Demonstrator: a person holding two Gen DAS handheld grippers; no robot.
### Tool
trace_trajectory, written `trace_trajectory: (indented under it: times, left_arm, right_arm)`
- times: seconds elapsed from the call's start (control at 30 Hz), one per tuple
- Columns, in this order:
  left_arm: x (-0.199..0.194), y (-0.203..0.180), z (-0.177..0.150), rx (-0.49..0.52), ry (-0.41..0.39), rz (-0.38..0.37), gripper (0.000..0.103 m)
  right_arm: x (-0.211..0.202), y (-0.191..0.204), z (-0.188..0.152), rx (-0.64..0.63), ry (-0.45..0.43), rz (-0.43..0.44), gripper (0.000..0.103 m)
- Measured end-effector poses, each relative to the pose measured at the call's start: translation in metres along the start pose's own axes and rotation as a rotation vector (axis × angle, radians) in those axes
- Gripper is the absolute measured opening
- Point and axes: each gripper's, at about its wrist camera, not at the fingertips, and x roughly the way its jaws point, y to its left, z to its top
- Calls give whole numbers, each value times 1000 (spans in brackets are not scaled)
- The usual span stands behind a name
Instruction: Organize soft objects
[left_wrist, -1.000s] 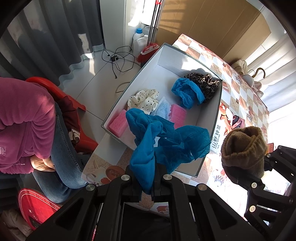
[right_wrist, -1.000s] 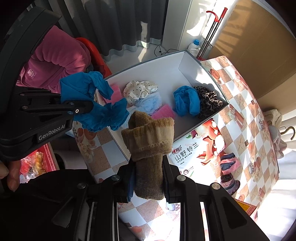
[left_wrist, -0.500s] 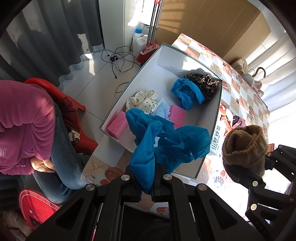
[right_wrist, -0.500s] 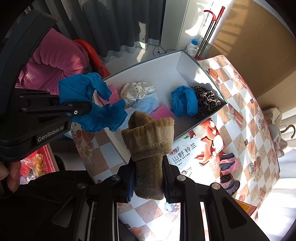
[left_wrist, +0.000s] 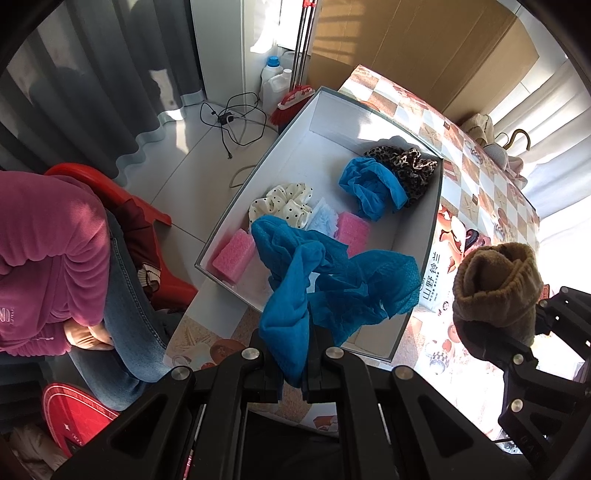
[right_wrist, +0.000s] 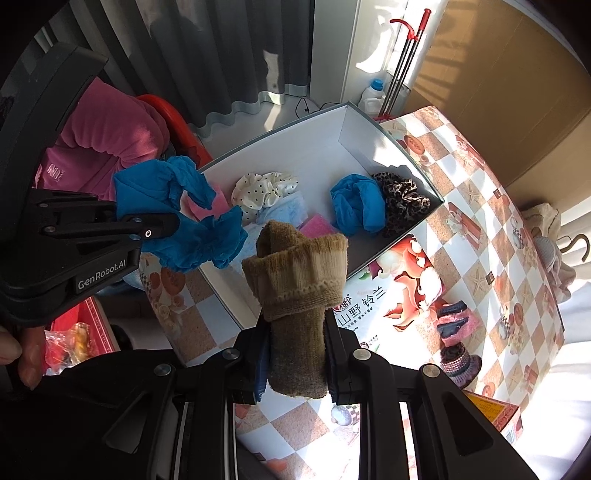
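The left gripper (left_wrist: 291, 373) points steeply down above the box (left_wrist: 417, 295), jaws pinched together on a blue stocking (left_wrist: 295, 310). The right gripper (right_wrist: 295, 362) hangs beside it, just off the box's near wall, also pointing down, its jaws clamped on a brown sock (right_wrist: 299, 295).

We count two grippers, the left gripper (left_wrist: 291, 373) and the right gripper (right_wrist: 295, 362). There are two blue mesh cloths: one held (left_wrist: 325, 288), one in the white box (left_wrist: 436, 236) on the far right (left_wrist: 369, 188). Two pink sponges lie there too, near left (left_wrist: 234, 254) and middle (left_wrist: 352, 232). We see one brown sock (right_wrist: 299, 291), one polka-dot scrunchie (left_wrist: 282, 205), one leopard-print scrunchie (left_wrist: 410, 173) and one pale blue cloth (left_wrist: 323, 221).
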Motion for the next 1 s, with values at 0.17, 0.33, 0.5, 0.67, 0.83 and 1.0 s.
trace_trajectory:
  times: [0.17,0.33,0.5,0.67,0.83,1.0]
  left_arm:
    - [4,7,0,-33,4,-5,7]
    - [7,-1,5,-4,18,-2,7]
    - [11,-10,14,34,35,19,7]
    - [16,-17,22,68,51,25,7]
    - [23,-21,28,94,69,24,7]
    - [28,-21,33,113,82,29,7]
  right_arm:
    - [-2,-2,3,11,-17,-4,25]
    - [-5,-9,3,55,-46,8,25]
    - [-2,-18,2,97,-42,12,25]
    - [0,-24,2,122,-38,15,25]
    - [3,-29,3,145,-31,16,25]
    - [7,-33,7,167,-29,18,25]
